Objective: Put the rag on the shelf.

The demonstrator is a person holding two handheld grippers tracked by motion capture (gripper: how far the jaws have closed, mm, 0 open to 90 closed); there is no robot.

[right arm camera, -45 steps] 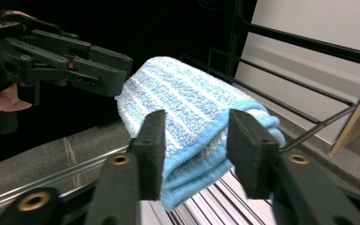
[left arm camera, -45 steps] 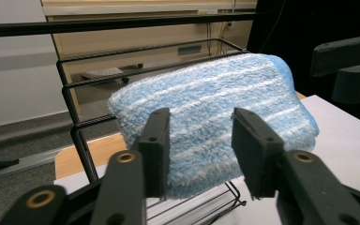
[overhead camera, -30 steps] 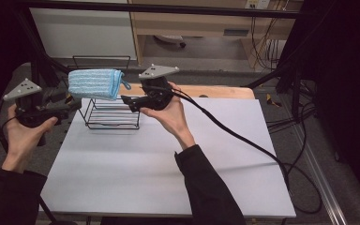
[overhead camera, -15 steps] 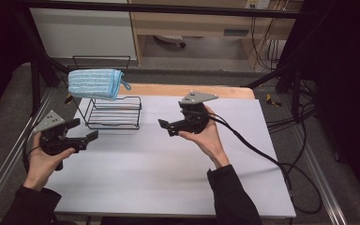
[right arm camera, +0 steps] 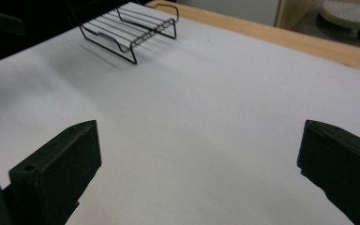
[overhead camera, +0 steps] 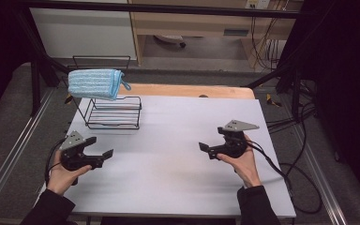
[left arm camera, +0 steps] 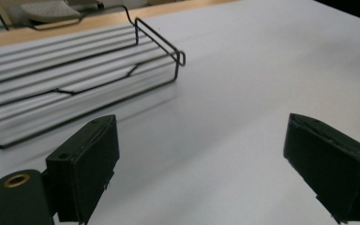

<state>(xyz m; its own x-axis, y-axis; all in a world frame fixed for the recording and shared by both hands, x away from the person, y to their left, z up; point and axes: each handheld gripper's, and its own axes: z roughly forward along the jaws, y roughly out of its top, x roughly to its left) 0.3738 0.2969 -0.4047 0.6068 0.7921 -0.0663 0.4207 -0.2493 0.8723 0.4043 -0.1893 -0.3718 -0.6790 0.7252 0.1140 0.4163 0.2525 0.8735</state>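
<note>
**Both grippers wide and empty, cloth up on the wire rack**

The left gripper (overhead camera: 98,153) hovers over the white table (overhead camera: 168,183) with its jaws spread far apart and nothing between them; in the left gripper view only bare tabletop lies in the gap. It sits just in front of the wire rack (overhead camera: 113,112), on the person's side of it, with its jaws pointing across the table. The left hand (overhead camera: 64,174) wraps the handle from below.

The right gripper (overhead camera: 207,149) is also spread wide and carries nothing; the right gripper view shows only white surface between its two black jaws. It is well apart from the rack, off to the rack's right and nearer the person, held by the right hand (overhead camera: 243,161), with a black cable (overhead camera: 281,176) trailing away from it toward the table's edge.

The rack stands on the table's far left corner. A folded blue cloth (overhead camera: 94,83) is draped over its tall back frame, hanging clear above the rack's low basket part. Neither gripper touches rack or cloth.
</note>
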